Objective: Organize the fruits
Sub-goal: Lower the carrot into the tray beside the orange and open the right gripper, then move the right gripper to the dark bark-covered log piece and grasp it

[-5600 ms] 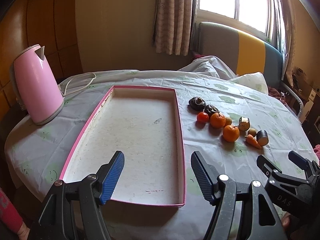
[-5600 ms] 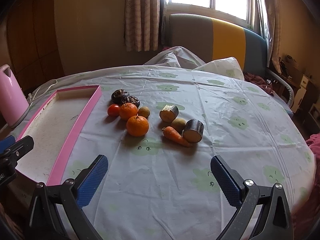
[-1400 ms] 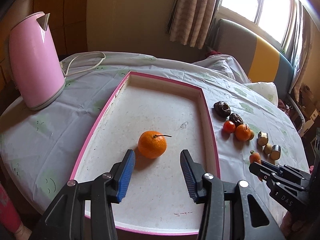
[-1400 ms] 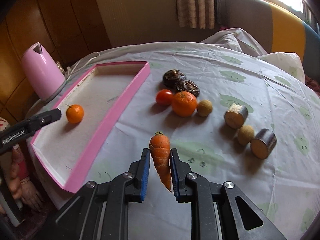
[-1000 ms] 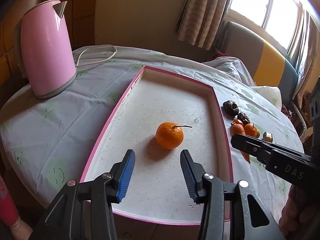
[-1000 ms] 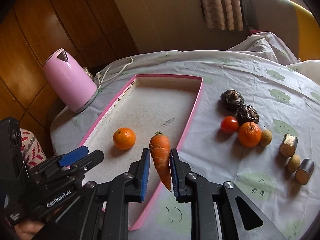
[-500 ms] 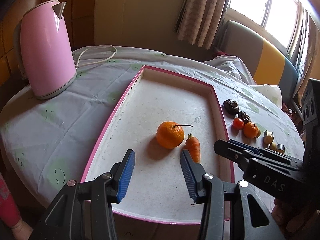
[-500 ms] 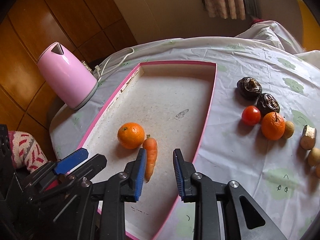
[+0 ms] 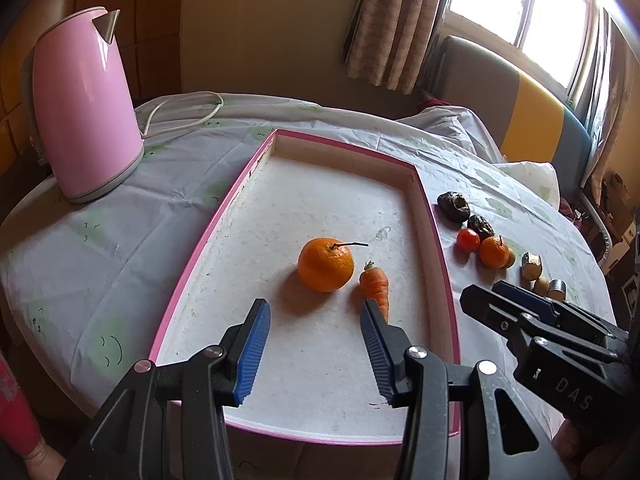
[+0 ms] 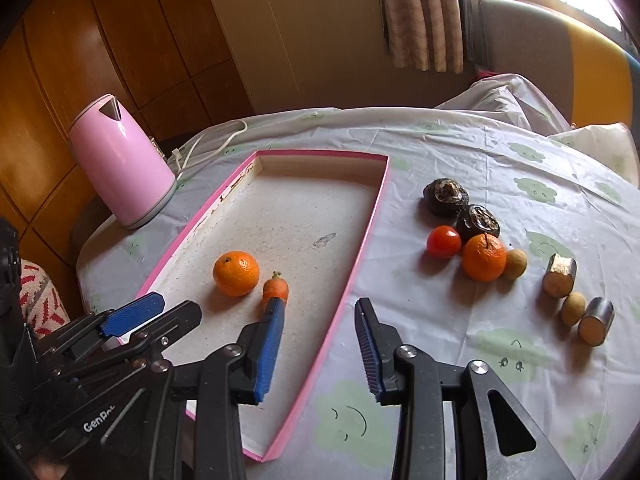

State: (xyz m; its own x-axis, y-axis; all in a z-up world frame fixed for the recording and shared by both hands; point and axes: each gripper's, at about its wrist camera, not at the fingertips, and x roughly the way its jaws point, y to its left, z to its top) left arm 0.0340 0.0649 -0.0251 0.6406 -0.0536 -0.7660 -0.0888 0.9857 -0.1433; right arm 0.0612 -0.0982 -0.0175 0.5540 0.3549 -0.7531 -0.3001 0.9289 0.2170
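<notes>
Both tongs gape with nothing between their fingers. The left tongs [image 9: 314, 340] hang over the near end of the tray [image 9: 192, 256], and the right tongs [image 10: 318, 348] straddle its right rim. In the tray lie an orange [image 9: 325, 265] and a carrot [image 9: 375, 286], just beside each other, probably grouped to leave room. The tomato [image 10: 443, 241], second orange [image 10: 483, 257] and other pieces wait on the worktop [image 10: 460, 312], so most sorting seems left.
</notes>
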